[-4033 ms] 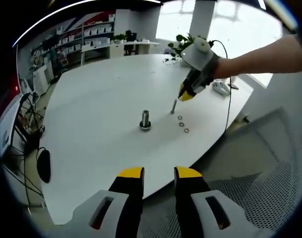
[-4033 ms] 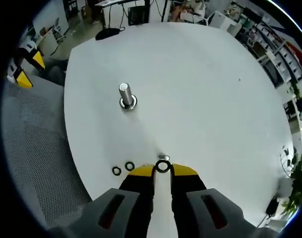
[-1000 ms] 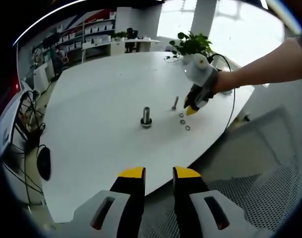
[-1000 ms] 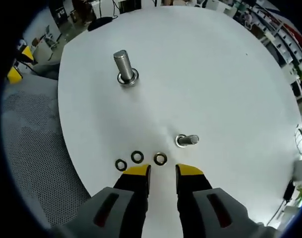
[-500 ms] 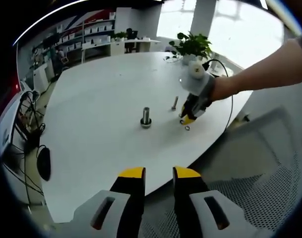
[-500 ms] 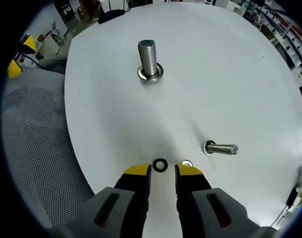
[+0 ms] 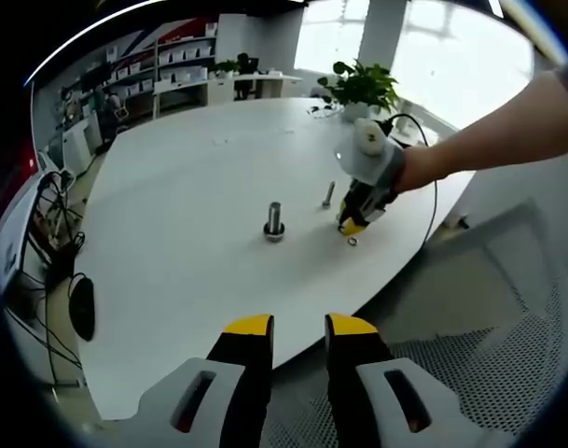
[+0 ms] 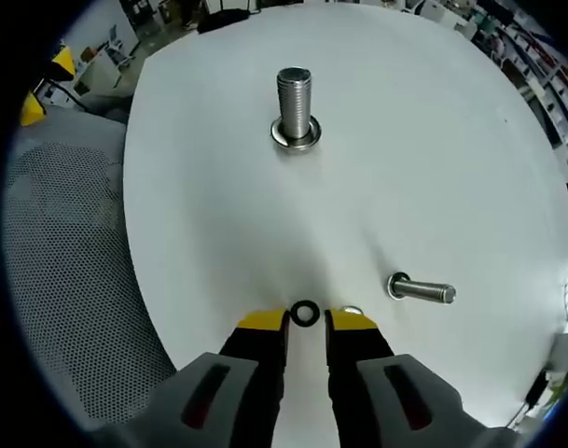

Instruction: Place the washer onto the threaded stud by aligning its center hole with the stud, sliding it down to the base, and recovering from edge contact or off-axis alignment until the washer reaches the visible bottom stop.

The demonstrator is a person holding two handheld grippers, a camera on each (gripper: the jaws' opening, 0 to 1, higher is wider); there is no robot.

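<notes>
Hovering your yellow-tipped right gripper (image 8: 305, 320), jaws narrowly apart around the small dark metal washer (image 8: 304, 313), risks clipping its edge and flicking it off-centre.

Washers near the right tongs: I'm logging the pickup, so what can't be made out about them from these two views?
- Right gripper view: the dark washer sits between the tips of the right tongs; whether it is pinched or loose on the table is unclear.
- Same view: a second washer is mostly hidden behind a yellow tip.
- Left gripper view: the washer by those tongs is too small to detail.
</notes>
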